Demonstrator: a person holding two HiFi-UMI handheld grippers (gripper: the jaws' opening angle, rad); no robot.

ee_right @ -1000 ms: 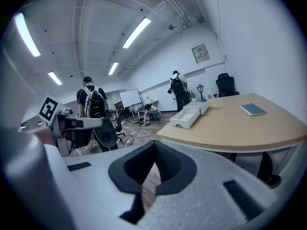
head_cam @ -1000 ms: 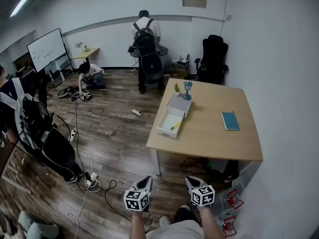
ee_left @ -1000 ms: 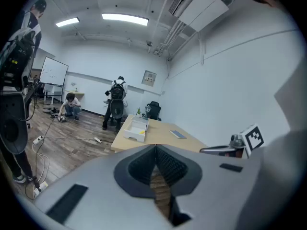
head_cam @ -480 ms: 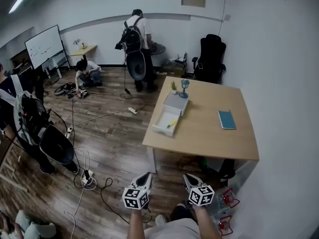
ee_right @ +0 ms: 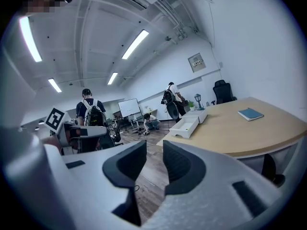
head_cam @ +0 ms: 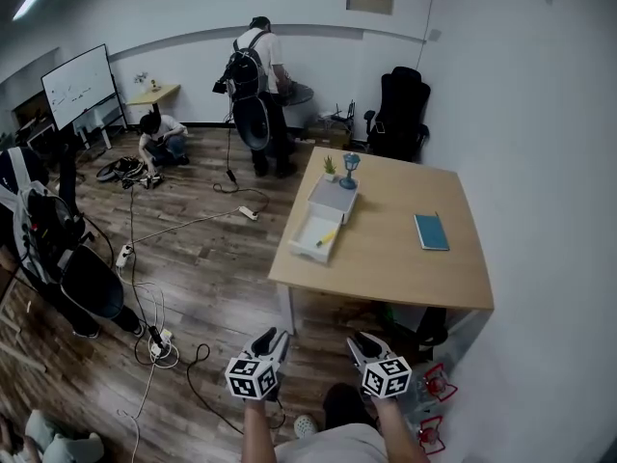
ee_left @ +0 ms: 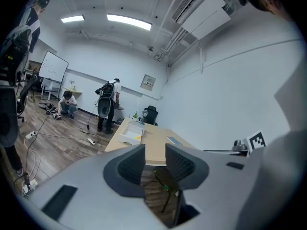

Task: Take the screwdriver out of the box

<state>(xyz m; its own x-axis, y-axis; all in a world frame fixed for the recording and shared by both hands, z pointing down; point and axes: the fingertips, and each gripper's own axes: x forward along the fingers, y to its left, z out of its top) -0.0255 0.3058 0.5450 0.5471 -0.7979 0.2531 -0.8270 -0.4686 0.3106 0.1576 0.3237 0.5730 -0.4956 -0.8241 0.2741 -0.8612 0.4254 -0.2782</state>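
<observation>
Jaws of your left gripper and right gripper are opening, empty, ready for a grasp; the screwdriver lies in the box at the bench's left edge, well apart.

Teal notebook on wooden table, black chair beyond

The counter is pale wood. The box on it is white, and the screwdriver inside is yellow. A book is teal. The floor shows dark brown planks. The office chair is black and the walls are white.
</observation>
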